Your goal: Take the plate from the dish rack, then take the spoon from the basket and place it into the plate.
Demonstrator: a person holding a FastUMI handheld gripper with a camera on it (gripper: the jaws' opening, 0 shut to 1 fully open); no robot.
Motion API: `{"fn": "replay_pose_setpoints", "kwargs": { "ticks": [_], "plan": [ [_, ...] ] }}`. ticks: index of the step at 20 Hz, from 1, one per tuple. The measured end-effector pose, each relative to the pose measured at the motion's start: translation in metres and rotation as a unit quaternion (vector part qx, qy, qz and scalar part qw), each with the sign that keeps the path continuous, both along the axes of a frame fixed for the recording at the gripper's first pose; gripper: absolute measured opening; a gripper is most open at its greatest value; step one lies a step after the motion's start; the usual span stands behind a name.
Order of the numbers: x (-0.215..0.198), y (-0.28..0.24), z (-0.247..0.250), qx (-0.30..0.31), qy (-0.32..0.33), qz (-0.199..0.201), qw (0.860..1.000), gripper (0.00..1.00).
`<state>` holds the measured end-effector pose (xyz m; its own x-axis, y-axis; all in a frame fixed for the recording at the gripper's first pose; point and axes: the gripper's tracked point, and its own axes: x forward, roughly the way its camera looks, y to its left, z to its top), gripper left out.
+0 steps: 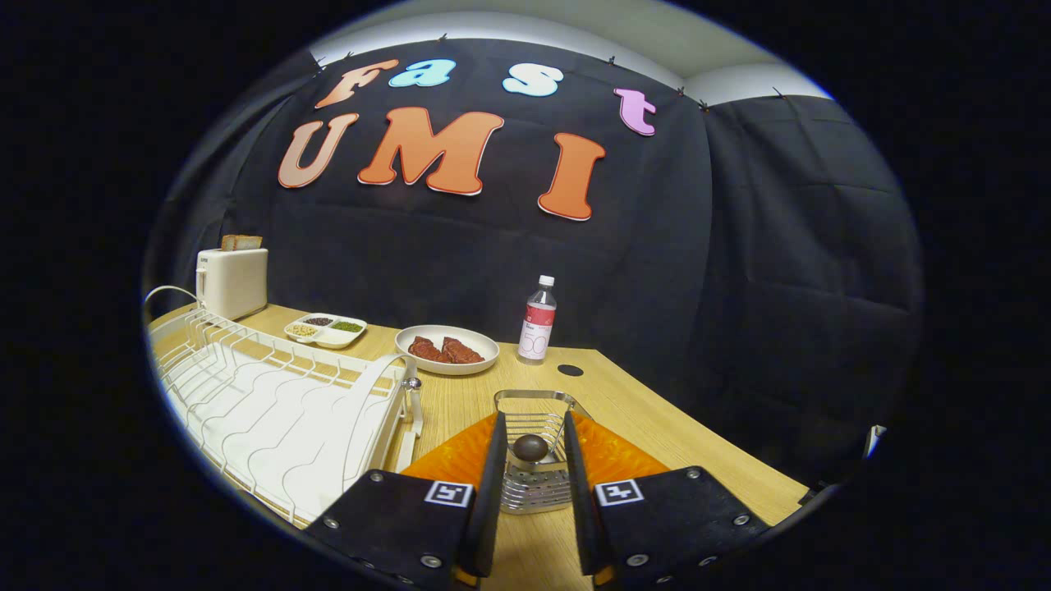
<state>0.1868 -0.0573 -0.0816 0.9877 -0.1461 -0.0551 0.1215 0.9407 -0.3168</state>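
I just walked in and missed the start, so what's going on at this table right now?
A person's hand-held gripper hangs open over the wire basket, its fingers on either side of the spoon's dark end but not pressing it. The orange plate lies under the basket, beside the white dish rack.

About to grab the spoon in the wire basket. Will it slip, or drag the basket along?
Probably slippery: the spoon shows a rounded, glossy end, so the open tongs on either side of it may skid off. The basket is thin wire and likely light, so it could shift or lift too.
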Motion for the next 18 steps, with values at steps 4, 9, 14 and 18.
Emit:
{"fn": "replay_pose_setpoints", "kwargs": {
  "ticks": [4, 9, 14, 18],
  "plan": [
    [0.003, 0.003, 0.000, 0.006, -0.001, 0.003, 1.000, 0.09],
    [-0.005, 0.005, 0.016, 0.009, -0.016, 0.006, 1.000, 0.05],
    [-0.024, 0.010, 0.057, 0.014, -0.053, 0.014, 0.998, 0.05],
    [-0.050, 0.021, 0.091, 0.017, -0.080, 0.026, 0.996, 0.05]
  ]
}}
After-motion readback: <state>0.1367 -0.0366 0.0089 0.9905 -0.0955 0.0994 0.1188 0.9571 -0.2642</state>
